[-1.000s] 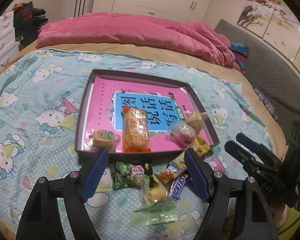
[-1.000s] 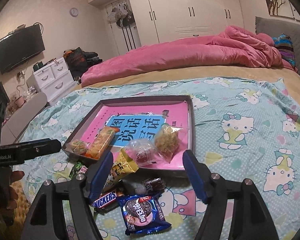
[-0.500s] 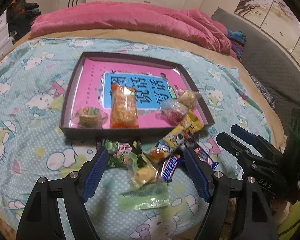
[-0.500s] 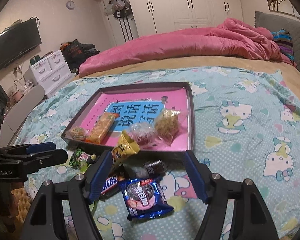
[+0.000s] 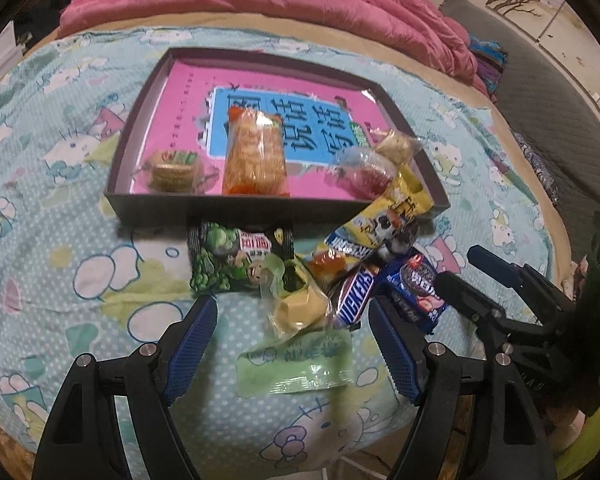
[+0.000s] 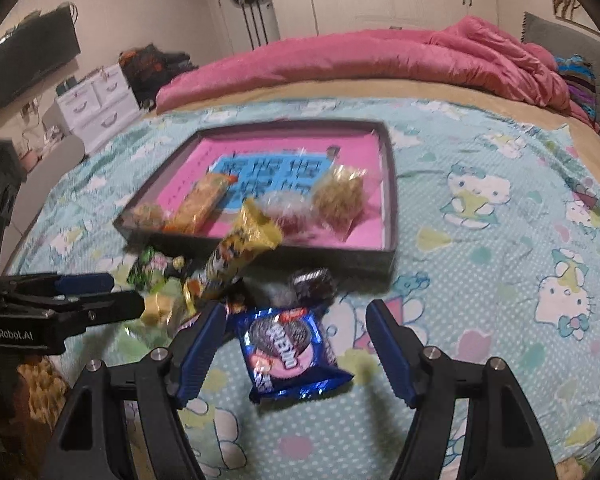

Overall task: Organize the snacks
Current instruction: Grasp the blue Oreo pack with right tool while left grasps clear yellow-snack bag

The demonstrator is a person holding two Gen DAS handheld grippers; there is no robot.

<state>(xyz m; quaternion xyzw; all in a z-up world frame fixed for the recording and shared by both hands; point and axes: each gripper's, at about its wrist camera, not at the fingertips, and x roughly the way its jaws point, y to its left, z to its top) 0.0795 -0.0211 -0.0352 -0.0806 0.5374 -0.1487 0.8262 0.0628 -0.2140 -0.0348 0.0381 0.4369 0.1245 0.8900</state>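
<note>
Plainly the sorting is only partly done: a shallow dark tray (image 5: 236, 208) lies on the bed over a cartoon-cat sheet (image 5: 60, 240), and four snacks already sit along its near edge, a round green-labelled biscuit (image 5: 174, 172), an orange cracker pack (image 5: 256, 156), a clear pouch with something red (image 5: 364, 172) and a pale crumbly pouch (image 5: 396, 146), set side by side, which I take to be the order being built. The rest is heaped just outside the tray's near wall: a green pea packet (image 5: 232, 264), a yellow wrapped cake (image 5: 300, 300), a Snickers bar (image 5: 354, 292), a flat pale-green sachet (image 5: 296, 360) and a long yellow packet (image 5: 384, 220) that leans up over the tray rim. The left tool (image 5: 292, 344) hangs with its jaws wide apart and nothing in them, straddling the sachet and the cake, likely its next pick. The right tool (image 6: 296, 348) is likewise spread and empty, with the blue Oreo pack (image 6: 288, 352) lying between its fingers, untouched as far as I can tell. A small dark wrapped sweet (image 6: 314, 282) lies just beyond it. The heap is the main obstacle: wrappers overlap, so lifting one may drag a neighbour, and the two tools work close together. A pink duvet (image 6: 360, 60) lies bunched well behind.
</note>
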